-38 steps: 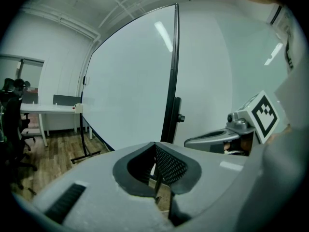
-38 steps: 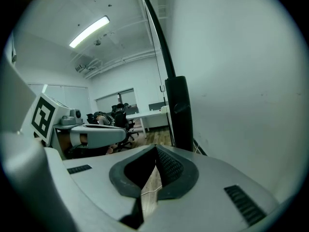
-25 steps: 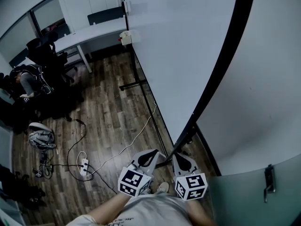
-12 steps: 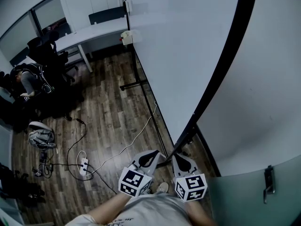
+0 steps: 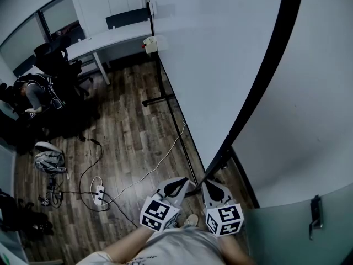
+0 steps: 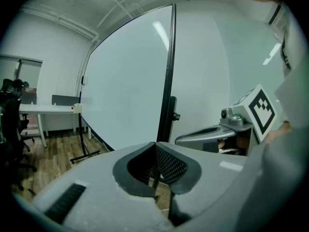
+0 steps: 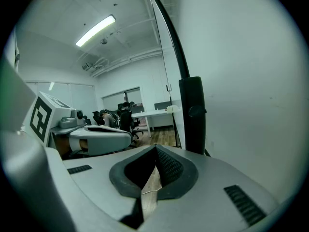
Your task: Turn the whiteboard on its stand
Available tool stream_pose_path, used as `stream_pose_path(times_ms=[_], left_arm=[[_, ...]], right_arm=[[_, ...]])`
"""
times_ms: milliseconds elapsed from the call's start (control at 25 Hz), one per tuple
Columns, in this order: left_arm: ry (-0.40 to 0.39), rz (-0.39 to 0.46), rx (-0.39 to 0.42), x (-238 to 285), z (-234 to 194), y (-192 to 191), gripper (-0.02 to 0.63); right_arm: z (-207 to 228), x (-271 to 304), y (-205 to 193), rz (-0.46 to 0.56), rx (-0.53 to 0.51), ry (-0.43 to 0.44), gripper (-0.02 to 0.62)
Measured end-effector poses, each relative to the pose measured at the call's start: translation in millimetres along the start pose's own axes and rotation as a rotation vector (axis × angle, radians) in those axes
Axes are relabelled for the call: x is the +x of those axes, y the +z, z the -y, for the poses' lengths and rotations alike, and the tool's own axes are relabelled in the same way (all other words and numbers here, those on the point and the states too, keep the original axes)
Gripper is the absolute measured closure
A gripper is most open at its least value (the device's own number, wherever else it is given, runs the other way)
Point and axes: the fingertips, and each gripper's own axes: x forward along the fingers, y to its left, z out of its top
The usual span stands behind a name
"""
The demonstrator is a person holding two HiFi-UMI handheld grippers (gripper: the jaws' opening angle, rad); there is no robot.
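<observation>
The large white whiteboard in its black frame (image 5: 220,54) stands on its black metal stand (image 5: 159,99) over the dark wood-plank floor (image 5: 121,131). Its near black upright post (image 7: 193,115) rises just ahead of both tools. The left gripper (image 5: 177,184) and right gripper (image 5: 214,187) sit low, side by side by the person's body, clear of the post. Both have their jaws pressed together with nothing between them. A thin white cable (image 5: 160,167) trails across the floor beside the stand.

Right gripper (image 7: 155,151), jaws closed on nothing, fills the bottom of the frame, facing the whiteboard's black post (image 7: 195,114) at centre right. The left gripper (image 7: 99,138) sits at left, with a ceiling light (image 7: 95,30) glowing upper left.
</observation>
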Motion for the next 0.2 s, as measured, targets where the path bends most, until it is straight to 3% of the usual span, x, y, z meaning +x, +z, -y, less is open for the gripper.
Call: stream_pose_path(times_ms=[200], left_arm=[[0.009,0.000,-0.003,-3.6,-2.6,-1.6,0.595]], right_arm=[[-5.7,2.2,0.1,0.001,0.001,0.015,0.589]])
